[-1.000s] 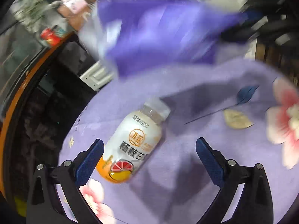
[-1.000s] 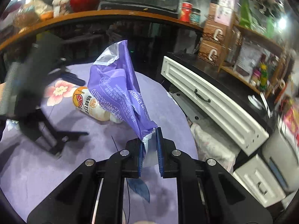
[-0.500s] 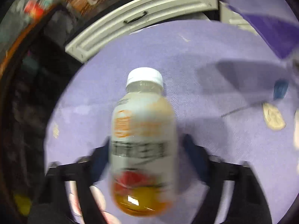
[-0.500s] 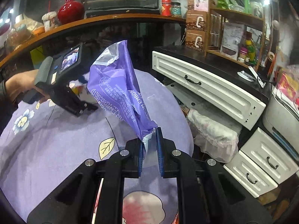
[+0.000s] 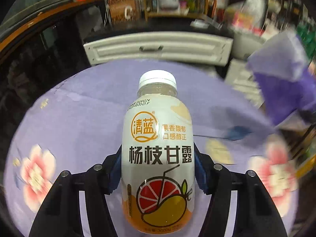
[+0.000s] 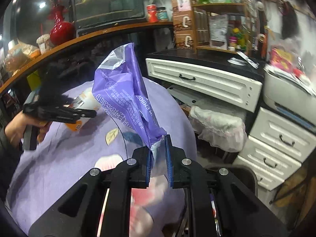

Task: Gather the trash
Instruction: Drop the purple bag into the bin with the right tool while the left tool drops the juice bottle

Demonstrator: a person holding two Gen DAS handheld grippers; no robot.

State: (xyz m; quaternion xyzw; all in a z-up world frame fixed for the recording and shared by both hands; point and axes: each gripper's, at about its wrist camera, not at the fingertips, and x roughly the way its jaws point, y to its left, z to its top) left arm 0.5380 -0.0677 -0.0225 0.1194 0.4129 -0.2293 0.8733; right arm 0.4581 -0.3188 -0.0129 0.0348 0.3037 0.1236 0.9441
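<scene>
My left gripper [image 5: 157, 169] is shut on a white and orange drink bottle [image 5: 158, 152] with a white cap, held above the purple flowered tablecloth [image 5: 79, 122]. My right gripper [image 6: 159, 156] is shut on the corner of a purple plastic wrapper [image 6: 126, 98], which stands up from the jaws. The wrapper also shows blurred at the right of the left wrist view [image 5: 284, 83]. In the right wrist view the left gripper [image 6: 79, 114] holds the bottle [image 6: 85, 106] over the table's far left side.
A white drawer cabinet [image 6: 201, 81] stands beyond the table, with more white drawers [image 6: 276, 144] to the right. A bin lined with a pale bag [image 6: 217, 122] sits on the floor between table and cabinet. A wooden counter [image 6: 79, 39] holds a red vase.
My left gripper has closed on the bottle and lifted it off the cloth. My right gripper has carried the wrapper toward the right, near the table's edge.
</scene>
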